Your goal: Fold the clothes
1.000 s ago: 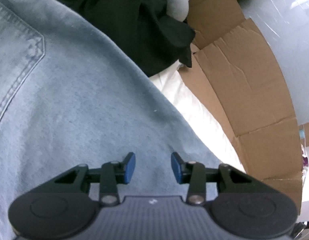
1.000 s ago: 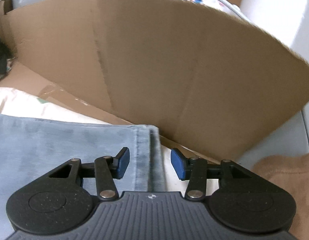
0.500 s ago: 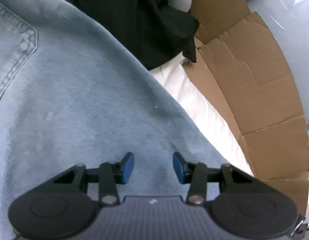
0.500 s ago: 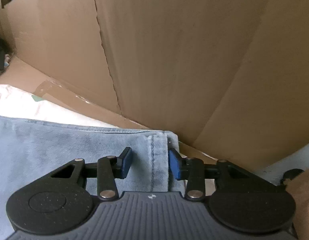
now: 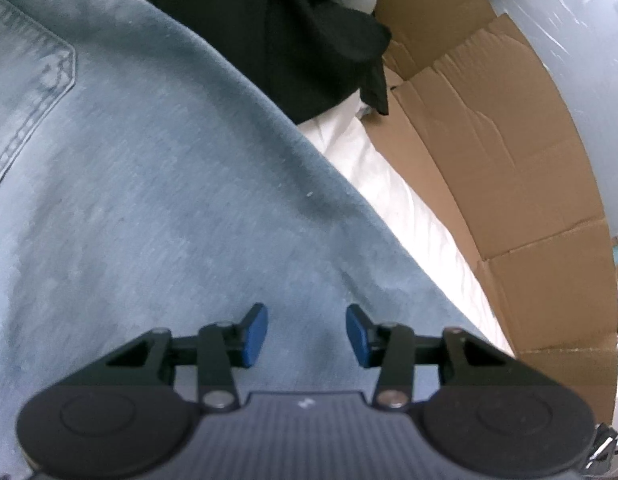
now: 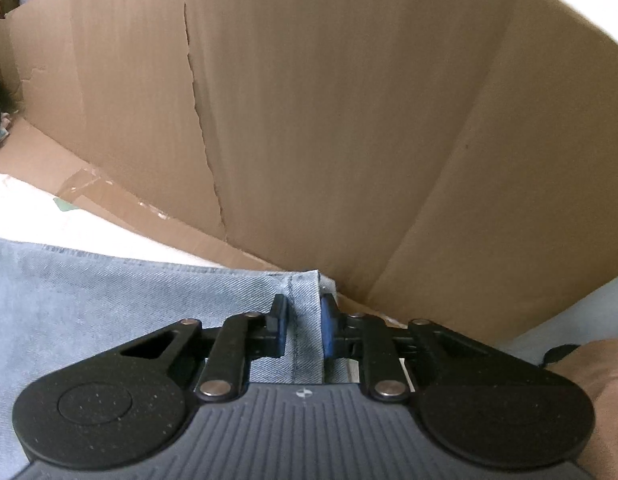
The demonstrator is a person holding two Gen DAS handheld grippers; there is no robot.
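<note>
Jeans [image 5: 157, 208], light blue denim, spread flat over white sheet [image 5: 393, 200]; back pocket stitching at far left of left wrist view. L gripper [image 5: 306, 334] above mid-fabric, jaws released, blue pads [image 5: 253, 334] well apart, only flat denim below, nothing pinched. R gripper [image 6: 303, 330] at hem corner of jeans [image 6: 109, 292], jaws closing, hem strip w/ seam line between pads [image 6: 328, 334], pads against both sides of strip: grasping hem. Hem edge just beside foot of cardboard wall [image 6: 349, 120]; white sheet [image 6: 25, 204] showing along far edge of denim in right wrist view. Black garment [image 5: 277, 28] bunched beyond jeans in left wrist view, overlapping far denim edge and touching sheet. Flattened cardboard [image 5: 489, 160] alongside sheet on right of that view, creased, w/ torn flaps. Cardboard wall in right wrist view upright, vertical tear left of centre. Part of a hand [image 6: 593, 368] at lower right edge behind R gripper body. Contact betw. L pads and denim: cannot tell.
</note>
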